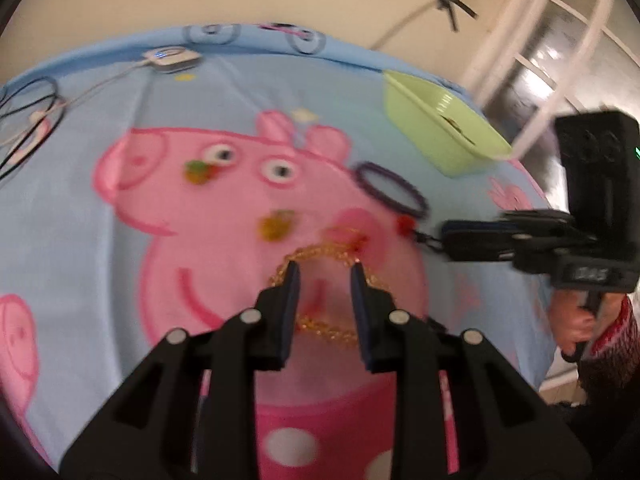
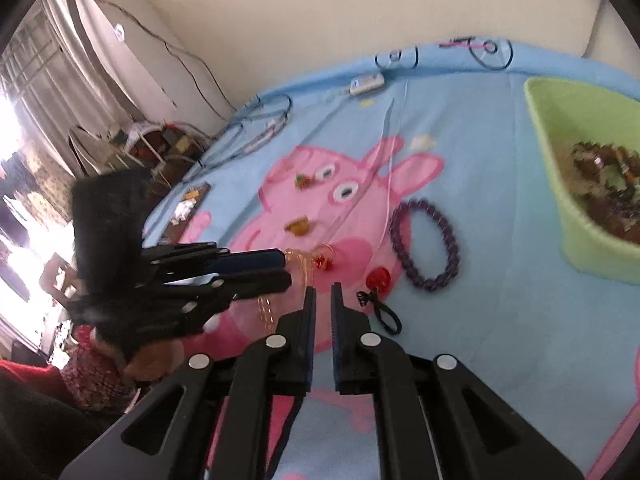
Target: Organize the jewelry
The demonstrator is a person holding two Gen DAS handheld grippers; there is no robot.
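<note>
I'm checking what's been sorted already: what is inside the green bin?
The green bin holds a blurred heap of brown, green and orange jewelry; single pieces can't be told apart, and its floor beneath is covered.

Home bedroom: cartoon bedsheet [image 2: 480,320], curtains [image 2: 60,80]

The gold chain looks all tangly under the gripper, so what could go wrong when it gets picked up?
The left gripper is open over the gold chain, which lies in loose loops. It may catch only one strand, so the rest could dangle and slip out on the way to the green bin. The chain also seems to touch the small red charm, so that might get dragged along. The right gripper is close by, and the two could bump.
</note>
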